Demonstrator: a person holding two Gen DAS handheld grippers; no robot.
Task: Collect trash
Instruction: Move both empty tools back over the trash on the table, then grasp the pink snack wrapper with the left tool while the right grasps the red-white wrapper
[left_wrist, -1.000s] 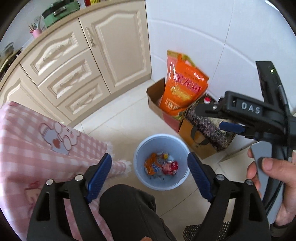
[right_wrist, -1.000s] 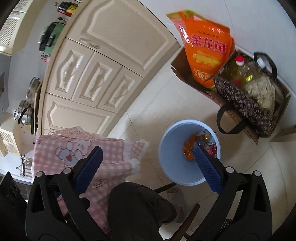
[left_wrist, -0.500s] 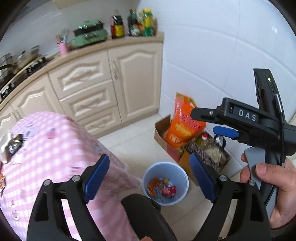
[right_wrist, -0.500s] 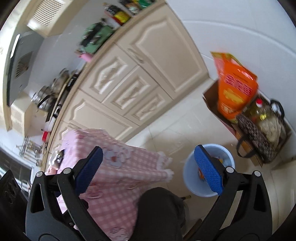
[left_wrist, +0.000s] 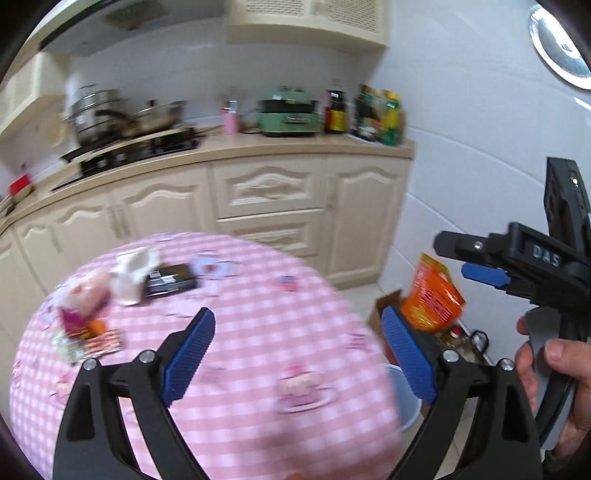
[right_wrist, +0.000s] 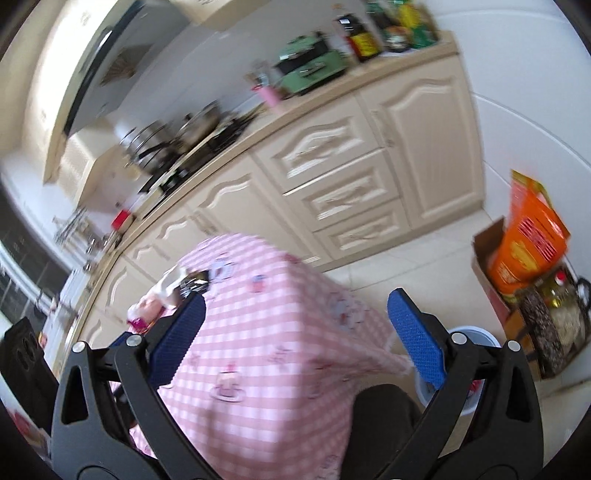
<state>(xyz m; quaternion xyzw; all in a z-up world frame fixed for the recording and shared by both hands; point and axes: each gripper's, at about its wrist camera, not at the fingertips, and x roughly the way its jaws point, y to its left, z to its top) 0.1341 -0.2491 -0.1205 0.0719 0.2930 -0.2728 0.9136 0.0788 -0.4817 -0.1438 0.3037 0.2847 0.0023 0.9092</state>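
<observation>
Several pieces of trash lie at the far left of the pink checked table (left_wrist: 258, 332): a pink packet (left_wrist: 88, 295), crumpled white paper (left_wrist: 133, 273), a black wrapper (left_wrist: 170, 280) and a red-and-white wrapper (left_wrist: 103, 341). My left gripper (left_wrist: 297, 325) hangs over the table's near side, its jaws opening with nothing between them. The blue bin (left_wrist: 404, 398) stands on the floor, mostly hidden by the table edge. My right gripper (right_wrist: 297, 302) is open and empty above the table corner (right_wrist: 266, 332). In the right wrist view the bin (right_wrist: 476, 334) peeks out behind the right finger. Both views are blurred.
Cream cabinets (left_wrist: 266, 192) with a stove, pots (left_wrist: 96, 110), a green appliance (left_wrist: 288, 114) and bottles run along the back. A cardboard box with an orange bag (right_wrist: 528, 243) and a patterned tote stands by the white wall. A dark-clad knee (right_wrist: 380, 413) sits below the table edge.
Both grippers have risen and tilted up from the bin on the floor to the table top. The trash on the table has come into view. Both stay open and empty.
</observation>
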